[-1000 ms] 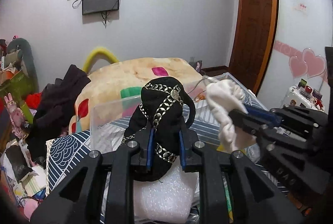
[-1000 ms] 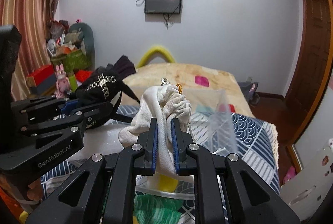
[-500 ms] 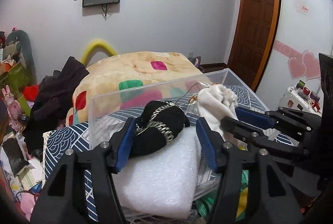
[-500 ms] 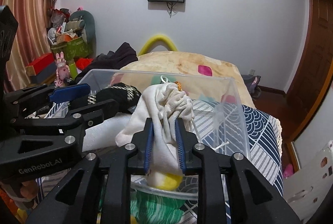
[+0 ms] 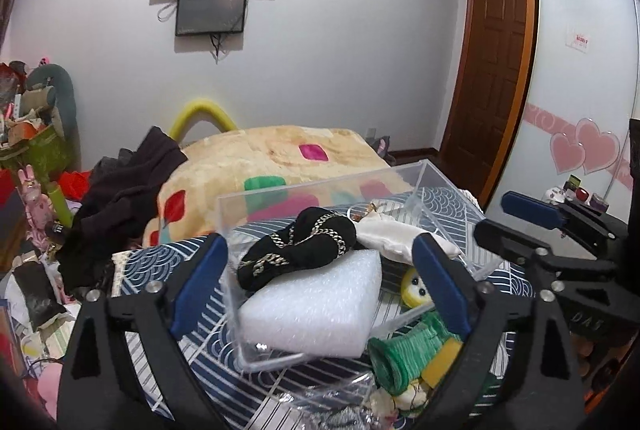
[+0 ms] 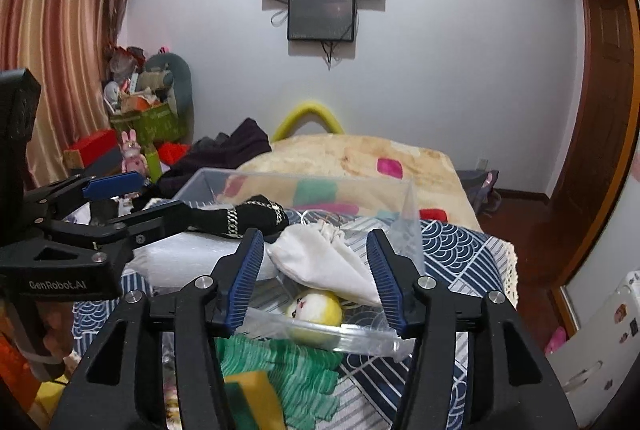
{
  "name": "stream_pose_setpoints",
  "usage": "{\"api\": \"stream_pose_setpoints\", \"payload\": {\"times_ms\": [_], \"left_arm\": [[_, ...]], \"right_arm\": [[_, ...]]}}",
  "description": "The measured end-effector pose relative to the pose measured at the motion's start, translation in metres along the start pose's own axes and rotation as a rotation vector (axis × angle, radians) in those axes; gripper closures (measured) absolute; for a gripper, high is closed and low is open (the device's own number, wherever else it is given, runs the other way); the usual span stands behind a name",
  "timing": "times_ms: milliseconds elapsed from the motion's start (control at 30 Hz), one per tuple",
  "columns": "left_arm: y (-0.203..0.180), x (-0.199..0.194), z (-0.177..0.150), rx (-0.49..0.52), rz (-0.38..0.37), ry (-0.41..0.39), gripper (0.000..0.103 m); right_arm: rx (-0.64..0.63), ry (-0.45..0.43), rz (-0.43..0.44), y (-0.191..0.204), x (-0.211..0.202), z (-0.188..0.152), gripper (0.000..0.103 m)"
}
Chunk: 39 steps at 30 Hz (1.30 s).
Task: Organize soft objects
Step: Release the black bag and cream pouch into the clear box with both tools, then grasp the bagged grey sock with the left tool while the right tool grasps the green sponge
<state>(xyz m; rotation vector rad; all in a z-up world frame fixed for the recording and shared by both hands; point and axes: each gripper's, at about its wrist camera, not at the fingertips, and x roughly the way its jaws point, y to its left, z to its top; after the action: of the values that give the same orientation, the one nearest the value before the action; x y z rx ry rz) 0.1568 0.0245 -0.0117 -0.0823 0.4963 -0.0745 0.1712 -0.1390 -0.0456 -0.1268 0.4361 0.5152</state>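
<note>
- Black pouch [image 5: 298,250] with silver chain trim lies inside clear plastic box [image 5: 320,186], draped over back edge of white foam block [image 5: 316,304]. Nothing gripping it.
- Left of the box in left wrist view: pile of dark clothes [image 5: 120,202] on the bed, well apart from the box.
- Left gripper [image 5: 320,282]: jaws spread wide, empty. Blue pads [image 5: 200,278] straddle the near part of the box; left pad sits just outside the box's left wall, right pad is over the right part. Cannot tell if either touches the box.
- Foam block fills the near-left part of the box, tilted, its near end at the front wall.
- White drawstring pouch [image 6: 324,262] lies in the right part of the box, just beside the black pouch, cinched neck pointing toward the back wall. Free of both tools.
- Right gripper [image 6: 320,278]: jaws released, wide apart, nothing held. White pouch sits between the pads in view, not touching them.
- Yellow plush ball [image 6: 316,314] with a face sits at the box's near wall, below the white pouch; cannot tell if inside or under the box.
- Green knit item [image 6: 276,370] and yellow sponge [image 6: 252,402] lie outside the box, in front of it, on blue patterned bedspread [image 6: 460,250].
- Patchwork blanket [image 6: 360,158] covers the bed behind the box.
</note>
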Motion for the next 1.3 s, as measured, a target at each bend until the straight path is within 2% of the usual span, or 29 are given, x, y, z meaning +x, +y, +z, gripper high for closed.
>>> {"api": "stream_pose_setpoints", "payload": {"times_ms": [167,367,800,1067,1100,1167,1267,1300], "left_arm": [[0.002,-0.022,-0.009,-0.004,0.011,-0.03,0.0],[0.004,-0.027,-0.034,-0.006,0.008,0.022,0.0],[-0.001,-0.019,-0.095,-0.037,-0.018,0.181,0.0],[-0.009,-0.008,-0.117,-0.038,-0.037,0.235,0.001],[-0.009,-0.007,-0.118,-0.037,-0.038,0.234,0.002],[-0.011,-0.008,-0.121,-0.038,-0.038,0.226,0.016],[-0.012,-0.007,-0.124,-0.041,-0.065,0.241,0.031],[-0.011,-0.006,-0.124,-0.048,-0.078,0.251,0.034]], "right_arm": [[0.005,-0.029,0.006,0.0,-0.016,-0.007,0.048],[-0.003,-0.02,-0.003,0.007,-0.022,-0.024,0.048],[-0.009,0.134,0.062,0.026,-0.009,-0.077,0.047],[-0.01,0.197,0.095,0.036,-0.002,-0.098,0.047],[-0.009,0.202,0.096,0.036,0.0,-0.098,0.047],[-0.008,0.212,0.098,0.036,0.002,-0.1,0.047],[-0.007,0.218,0.105,0.036,0.004,-0.102,0.048],[-0.008,0.218,0.106,0.037,0.005,-0.102,0.053]]}}
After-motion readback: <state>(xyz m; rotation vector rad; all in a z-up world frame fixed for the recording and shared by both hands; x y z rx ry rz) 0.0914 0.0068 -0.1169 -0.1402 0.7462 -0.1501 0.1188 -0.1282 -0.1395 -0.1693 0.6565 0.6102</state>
